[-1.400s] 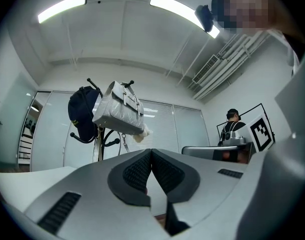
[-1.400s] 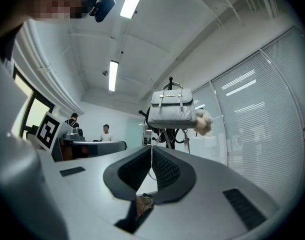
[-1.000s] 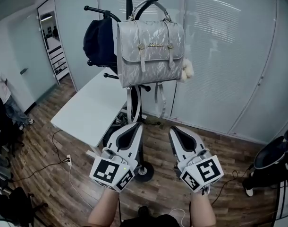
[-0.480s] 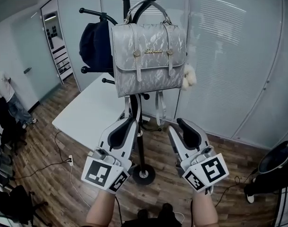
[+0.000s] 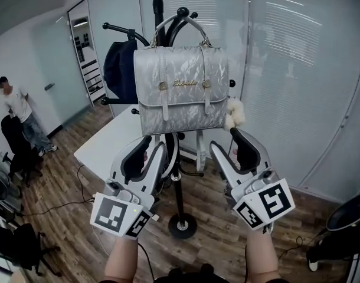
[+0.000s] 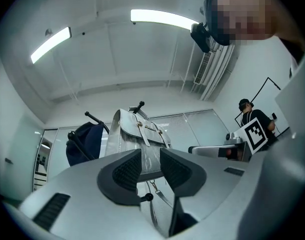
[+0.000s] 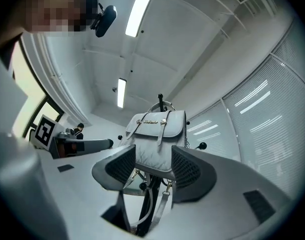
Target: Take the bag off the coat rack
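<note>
The bag [image 5: 180,90] hangs on the rack [image 5: 177,181] at upper centre; below it, the left tongs [image 5: 153,145] and right tongs [image 5: 231,141] are opening and pinch nothing.

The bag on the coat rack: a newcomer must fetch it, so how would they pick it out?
A black coat rack stands before the glass wall, beside a white table. Two things hang from its hooks: a dark navy one behind and the bag in front. The bag is pale silver-grey, with two buckled straps and a fluffy charm.
</note>
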`<move>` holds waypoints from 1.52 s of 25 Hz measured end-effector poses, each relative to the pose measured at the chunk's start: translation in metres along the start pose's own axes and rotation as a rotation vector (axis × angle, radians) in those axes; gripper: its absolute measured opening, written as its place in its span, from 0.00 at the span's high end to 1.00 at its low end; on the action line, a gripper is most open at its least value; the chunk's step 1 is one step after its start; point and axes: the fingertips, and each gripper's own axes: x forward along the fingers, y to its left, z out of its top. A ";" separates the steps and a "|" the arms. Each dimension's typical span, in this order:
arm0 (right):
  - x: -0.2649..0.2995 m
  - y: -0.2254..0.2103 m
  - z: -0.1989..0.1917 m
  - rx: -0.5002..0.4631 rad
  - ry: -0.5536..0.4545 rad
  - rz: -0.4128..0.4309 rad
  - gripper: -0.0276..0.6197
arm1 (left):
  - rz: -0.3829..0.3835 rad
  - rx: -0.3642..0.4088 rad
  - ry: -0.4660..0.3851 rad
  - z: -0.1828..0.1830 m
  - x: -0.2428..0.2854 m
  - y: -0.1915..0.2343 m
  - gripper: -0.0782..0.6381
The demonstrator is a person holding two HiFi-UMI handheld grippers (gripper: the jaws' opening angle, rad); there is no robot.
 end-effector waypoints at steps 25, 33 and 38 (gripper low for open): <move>0.075 -0.032 0.005 -0.041 -0.001 0.148 0.40 | -0.031 0.041 0.076 0.001 0.058 0.039 0.39; 0.087 -0.034 -0.001 -0.021 0.019 0.136 0.40 | -0.016 0.090 0.105 -0.006 0.068 0.035 0.39; 0.089 -0.033 -0.005 -0.020 0.028 0.125 0.40 | -0.008 0.076 0.116 -0.010 0.072 0.035 0.43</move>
